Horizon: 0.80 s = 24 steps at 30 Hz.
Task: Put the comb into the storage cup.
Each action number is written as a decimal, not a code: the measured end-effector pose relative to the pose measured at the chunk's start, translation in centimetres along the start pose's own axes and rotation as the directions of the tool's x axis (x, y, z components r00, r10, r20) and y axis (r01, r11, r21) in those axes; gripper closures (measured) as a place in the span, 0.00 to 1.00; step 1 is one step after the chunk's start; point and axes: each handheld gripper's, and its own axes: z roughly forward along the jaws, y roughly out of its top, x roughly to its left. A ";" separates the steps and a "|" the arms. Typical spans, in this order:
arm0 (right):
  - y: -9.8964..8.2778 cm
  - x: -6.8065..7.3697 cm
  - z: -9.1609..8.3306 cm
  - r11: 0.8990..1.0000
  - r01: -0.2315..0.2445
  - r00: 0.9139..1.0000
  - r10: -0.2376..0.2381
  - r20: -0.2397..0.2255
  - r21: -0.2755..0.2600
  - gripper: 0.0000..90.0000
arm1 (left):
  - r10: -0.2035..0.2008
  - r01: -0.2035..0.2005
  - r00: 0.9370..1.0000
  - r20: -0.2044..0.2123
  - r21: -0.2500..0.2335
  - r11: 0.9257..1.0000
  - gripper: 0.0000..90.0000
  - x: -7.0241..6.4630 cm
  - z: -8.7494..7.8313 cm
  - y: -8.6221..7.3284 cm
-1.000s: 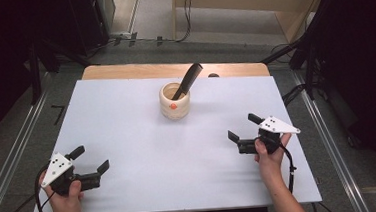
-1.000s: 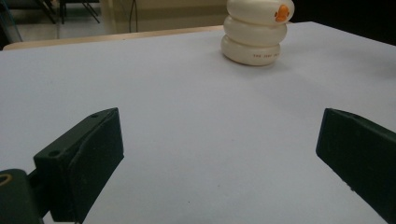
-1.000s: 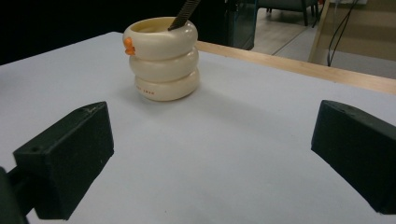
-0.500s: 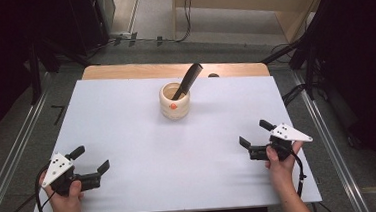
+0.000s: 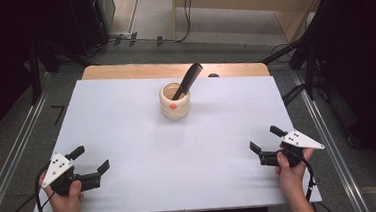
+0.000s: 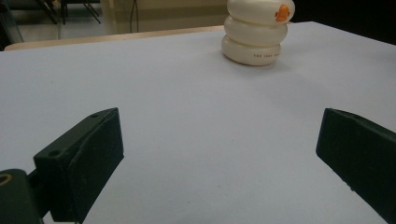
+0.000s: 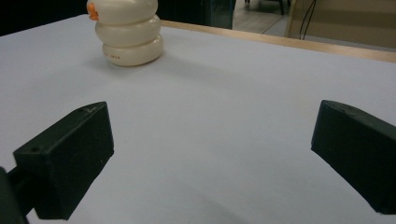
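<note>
A cream ribbed cup (image 5: 175, 103) stands upper centre on the white table (image 5: 127, 120), holding a dark, probably plastic, utensil (image 5: 187, 80). The left gripper (image 5: 90, 160) at lower left and the right gripper (image 5: 265, 138) at lower right both sit released, jaws spread, grasping nothing.

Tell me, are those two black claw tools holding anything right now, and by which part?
Nothing. The left gripper and the right gripper both gape open over bare white table, far from the cream cup.
</note>
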 end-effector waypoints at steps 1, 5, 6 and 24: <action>-0.1 -0.1 -0.2 1.000 -0.002 1.000 0.002 0.004 0.003 0.00 | 0.001 -0.001 1.000 0.000 0.000 1.000 0.01 0.0 0.0 0.0; -0.6 -0.5 -0.8 1.000 -0.003 1.000 0.003 0.016 0.007 0.00 | 0.001 -0.001 1.000 0.000 -0.001 1.000 0.01 0.0 0.0 0.0; -0.7 -0.7 -1.0 1.000 -0.004 1.000 0.004 0.020 0.004 0.00 | 0.001 -0.001 1.000 0.000 -0.001 1.000 0.01 0.0 0.0 0.0; -2.1 -2.4 -3.9 1.000 -0.030 0.997 0.030 0.065 0.001 0.00 | -0.010 0.010 1.000 0.000 -0.007 1.000 0.01 0.1 -0.1 0.0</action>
